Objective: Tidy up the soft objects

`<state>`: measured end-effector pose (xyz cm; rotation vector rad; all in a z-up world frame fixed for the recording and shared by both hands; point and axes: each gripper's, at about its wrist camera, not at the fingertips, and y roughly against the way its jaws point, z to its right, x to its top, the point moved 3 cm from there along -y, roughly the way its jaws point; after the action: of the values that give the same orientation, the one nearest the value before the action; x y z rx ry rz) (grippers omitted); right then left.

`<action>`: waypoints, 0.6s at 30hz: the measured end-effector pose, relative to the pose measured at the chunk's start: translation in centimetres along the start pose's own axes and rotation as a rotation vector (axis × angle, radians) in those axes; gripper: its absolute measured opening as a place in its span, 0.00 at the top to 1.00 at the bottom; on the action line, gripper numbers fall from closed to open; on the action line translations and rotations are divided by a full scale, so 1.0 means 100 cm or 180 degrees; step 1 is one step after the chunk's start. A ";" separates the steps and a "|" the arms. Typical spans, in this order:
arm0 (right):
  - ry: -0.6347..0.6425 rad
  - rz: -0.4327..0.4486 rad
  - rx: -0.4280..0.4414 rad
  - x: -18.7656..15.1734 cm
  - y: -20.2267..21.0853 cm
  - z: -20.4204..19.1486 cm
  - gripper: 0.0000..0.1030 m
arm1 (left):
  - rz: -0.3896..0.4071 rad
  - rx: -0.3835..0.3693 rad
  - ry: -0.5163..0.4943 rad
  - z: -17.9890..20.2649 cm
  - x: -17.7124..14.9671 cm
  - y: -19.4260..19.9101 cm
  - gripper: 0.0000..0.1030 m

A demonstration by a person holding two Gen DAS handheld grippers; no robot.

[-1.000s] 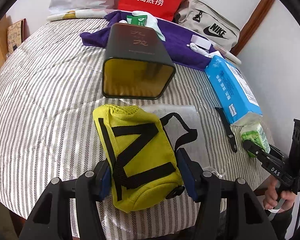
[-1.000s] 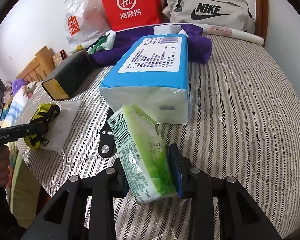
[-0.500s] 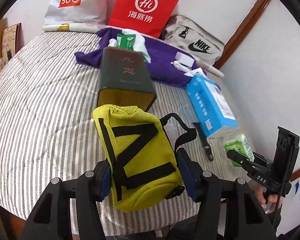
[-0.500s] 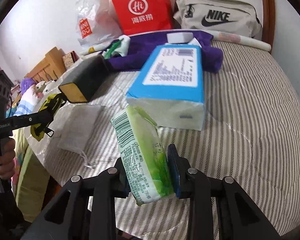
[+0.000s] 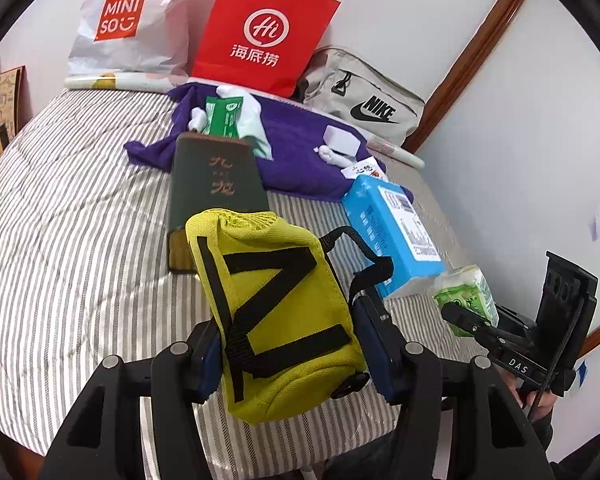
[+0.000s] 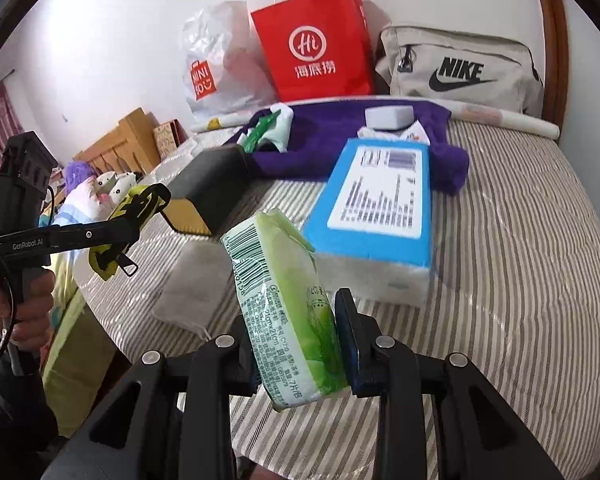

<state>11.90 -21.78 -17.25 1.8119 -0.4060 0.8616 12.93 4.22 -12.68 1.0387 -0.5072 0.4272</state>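
My left gripper (image 5: pixel 290 344) is shut on a yellow pouch with black straps (image 5: pixel 276 304) and holds it up above the striped bed (image 5: pixel 60 240). My right gripper (image 6: pixel 300 344) is shut on a green tissue pack (image 6: pixel 288 300), also lifted off the bed. In the left wrist view the right gripper (image 5: pixel 460 316) shows at the right with the tissue pack (image 5: pixel 466 292). In the right wrist view the left gripper (image 6: pixel 140 216) shows at the left with the pouch (image 6: pixel 128 220). A dark box with a yellow inside (image 5: pixel 212 196) lies on its side mid-bed, its open end toward me.
A blue tissue box (image 6: pixel 380 208) lies beside the dark box (image 6: pixel 208 192). A purple cloth (image 5: pixel 292 152) with small items lies behind. A red paper bag (image 5: pixel 264 32), a Miniso bag (image 5: pixel 128 28) and a Nike bag (image 5: pixel 364 96) stand against the wall. A flat white sachet (image 6: pixel 192 288) lies near the bed edge.
Both grippers have lifted up and back from the bed with the pouch and the tissue pack still held. The bed items look farther and lower.
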 end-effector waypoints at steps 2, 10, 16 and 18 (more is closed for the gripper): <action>0.0013 0.0007 -0.0008 0.006 0.000 0.001 0.70 | 0.0007 0.0004 -0.0012 0.001 0.004 -0.001 0.45; 0.0029 0.0046 0.0011 0.026 -0.003 0.004 0.70 | -0.0018 0.0069 -0.0126 0.008 0.028 -0.013 0.45; 0.0024 0.0084 0.0010 0.046 -0.007 0.008 0.70 | -0.0028 0.0048 -0.0163 0.013 0.046 -0.021 0.45; 0.0006 0.0097 0.0015 0.053 -0.009 0.011 0.70 | -0.0027 0.0057 -0.0182 0.015 0.052 -0.023 0.45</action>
<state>16.48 -21.78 -14.23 1.8133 -0.4316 0.8857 18.15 2.37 -10.63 1.0723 -0.5506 0.3960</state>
